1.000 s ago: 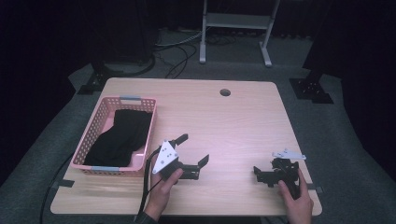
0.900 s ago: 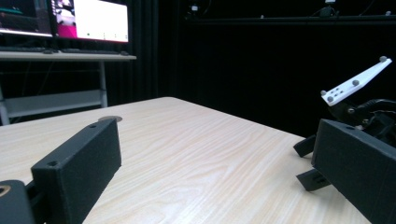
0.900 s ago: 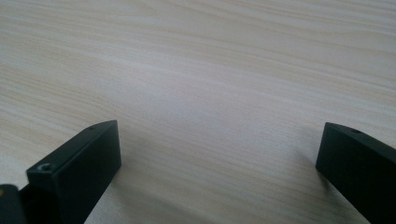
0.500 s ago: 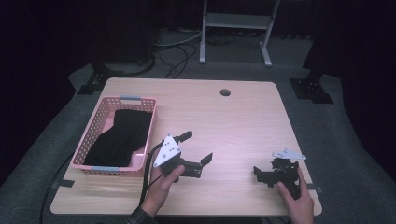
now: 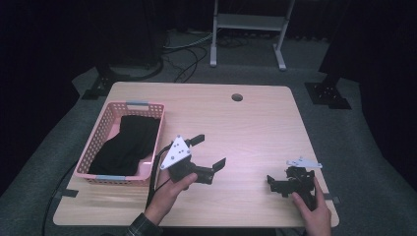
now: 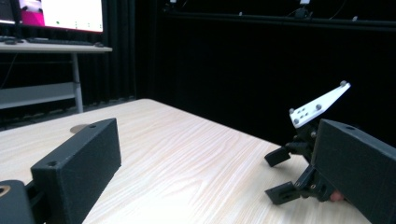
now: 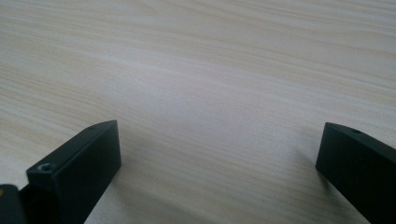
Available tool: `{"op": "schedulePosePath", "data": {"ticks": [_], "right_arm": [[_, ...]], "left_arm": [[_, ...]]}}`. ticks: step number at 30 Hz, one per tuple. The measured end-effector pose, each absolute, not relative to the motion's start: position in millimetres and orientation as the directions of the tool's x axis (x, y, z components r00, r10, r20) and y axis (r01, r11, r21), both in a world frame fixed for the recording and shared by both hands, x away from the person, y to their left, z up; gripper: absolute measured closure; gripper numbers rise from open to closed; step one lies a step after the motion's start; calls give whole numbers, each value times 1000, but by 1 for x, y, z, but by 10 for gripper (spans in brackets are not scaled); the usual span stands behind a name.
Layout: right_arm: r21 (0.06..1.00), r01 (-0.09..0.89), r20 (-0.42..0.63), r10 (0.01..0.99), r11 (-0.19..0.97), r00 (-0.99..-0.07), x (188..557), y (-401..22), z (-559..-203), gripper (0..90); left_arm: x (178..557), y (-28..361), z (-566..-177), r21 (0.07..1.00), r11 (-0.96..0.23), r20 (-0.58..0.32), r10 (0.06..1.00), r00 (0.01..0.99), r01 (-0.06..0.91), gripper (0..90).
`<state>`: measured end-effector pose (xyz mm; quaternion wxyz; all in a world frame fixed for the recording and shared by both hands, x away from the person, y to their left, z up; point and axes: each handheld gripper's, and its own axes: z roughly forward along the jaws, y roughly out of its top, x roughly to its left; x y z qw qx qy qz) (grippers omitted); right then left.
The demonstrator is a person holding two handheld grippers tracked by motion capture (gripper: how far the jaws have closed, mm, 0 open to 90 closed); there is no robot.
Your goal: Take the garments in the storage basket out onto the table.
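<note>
1. While you hold the left gripper (image 5: 209, 151) above the table (image 5: 255, 128), its jaws stand wide apart, empty.
2. Your right gripper (image 5: 279, 183) rests near the front edge, jaws apart.
3. Black cloth (image 5: 129, 142) lies inside the pink basket (image 5: 98, 145), just left of the left gripper.

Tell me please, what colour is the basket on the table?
Pink basket; clearest in the high view.

we take this for a lab or recording studio: black curtains (image 5: 59, 39) close off every side, a lone light wooden desk (image 5: 255, 123) stands on grey carpet (image 5: 354, 147), cables (image 5: 189, 51) trail across the floor, and a lit monitor (image 6: 60, 14) sits on a side table (image 6: 51, 47) beyond.
</note>
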<state>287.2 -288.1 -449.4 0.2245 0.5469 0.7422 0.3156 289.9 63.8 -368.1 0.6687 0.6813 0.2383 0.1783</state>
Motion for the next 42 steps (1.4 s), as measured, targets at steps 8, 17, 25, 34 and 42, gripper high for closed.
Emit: {"op": "schedulePosePath", "data": {"ticks": [8, 17, 25, 34, 42], "right_arm": [[714, 670, 12, 954, 202, -301, 287, -288, -449, 0], [715, 670, 13, 954, 201, -300, 287, -288, -449, 0], [715, 670, 12, 954, 202, -300, 287, -288, -449, 0], [714, 670, 12, 954, 202, -301, 287, -288, -449, 0], [714, 670, 12, 954, 202, -301, 287, -288, -449, 0]], "left_arm": [[292, 64, -357, 996, 12, -79, 556, 827, 88, 7], [296, 62, -346, 996, 4, -76, 543, 836, 88, 7], [296, 62, -333, 997, -14, -60, 535, 842, 79, 7], [298, 64, -316, 997, -14, -60, 520, 852, 79, 7], [300, 67, -304, 996, -24, -60, 517, 854, 84, 7]]}}
